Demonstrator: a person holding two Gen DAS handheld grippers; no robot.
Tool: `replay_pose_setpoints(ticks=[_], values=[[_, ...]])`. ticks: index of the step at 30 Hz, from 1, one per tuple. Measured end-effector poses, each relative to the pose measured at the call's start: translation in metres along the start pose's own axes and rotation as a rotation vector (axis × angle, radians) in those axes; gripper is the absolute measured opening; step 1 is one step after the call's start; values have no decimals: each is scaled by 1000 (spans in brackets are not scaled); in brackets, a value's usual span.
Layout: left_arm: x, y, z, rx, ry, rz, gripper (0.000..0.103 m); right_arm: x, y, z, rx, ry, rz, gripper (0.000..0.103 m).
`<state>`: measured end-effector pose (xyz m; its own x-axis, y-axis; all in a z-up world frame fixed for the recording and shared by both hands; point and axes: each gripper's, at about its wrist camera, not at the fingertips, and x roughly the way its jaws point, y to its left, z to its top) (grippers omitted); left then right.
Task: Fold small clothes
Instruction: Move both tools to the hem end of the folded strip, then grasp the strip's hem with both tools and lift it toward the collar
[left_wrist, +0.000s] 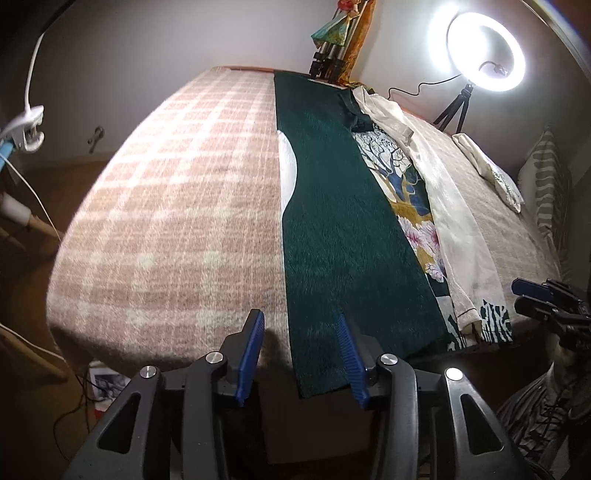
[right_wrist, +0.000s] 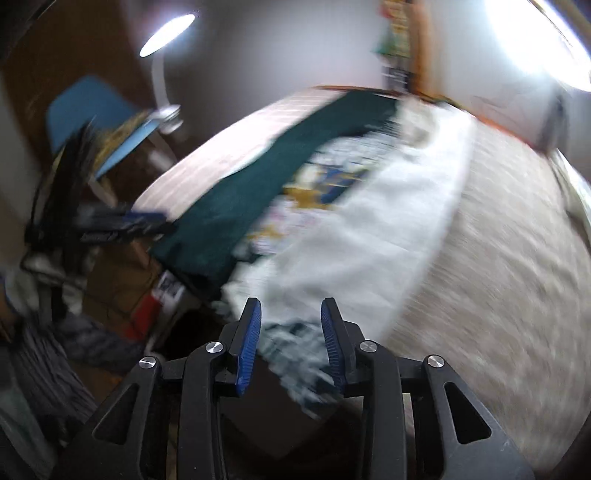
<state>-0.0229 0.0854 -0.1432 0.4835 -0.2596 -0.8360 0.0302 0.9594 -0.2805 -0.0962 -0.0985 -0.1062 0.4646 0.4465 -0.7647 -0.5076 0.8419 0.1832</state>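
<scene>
A long dark green garment (left_wrist: 332, 206) lies lengthwise down the bed, its near end hanging over the front edge. Beside it on the right lie a patterned floral cloth (left_wrist: 410, 199) and a white garment (left_wrist: 450, 206). My left gripper (left_wrist: 301, 317) is open, its jaws straddling the green garment's left edge at the bed's front edge. My right gripper (right_wrist: 291, 310) is open over the near end of the white garment (right_wrist: 369, 236) and patterned cloth (right_wrist: 295, 343); that view is blurred. The right gripper also shows at the right edge of the left wrist view (left_wrist: 532, 295).
The bed has a pink checked blanket (left_wrist: 177, 192). A lit ring light on a tripod (left_wrist: 476, 55) stands at the back right. A striped pillow (left_wrist: 550, 184) is on the right. A clamp lamp (left_wrist: 26, 125) and chair are on the left.
</scene>
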Motion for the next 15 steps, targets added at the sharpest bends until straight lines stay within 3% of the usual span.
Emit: replay_pose_setpoints(ticks=[4,8,15], values=[[3,-4,-4,1,20,-27,43,-1,-41,-13,171,44,16,36],[2,-5,-7,-2,24,-48,40,11,-54,-20,250,79,101,37],[6,-4,-6,-21,41,-79,14,18,-60,-21,305,69,183,37]])
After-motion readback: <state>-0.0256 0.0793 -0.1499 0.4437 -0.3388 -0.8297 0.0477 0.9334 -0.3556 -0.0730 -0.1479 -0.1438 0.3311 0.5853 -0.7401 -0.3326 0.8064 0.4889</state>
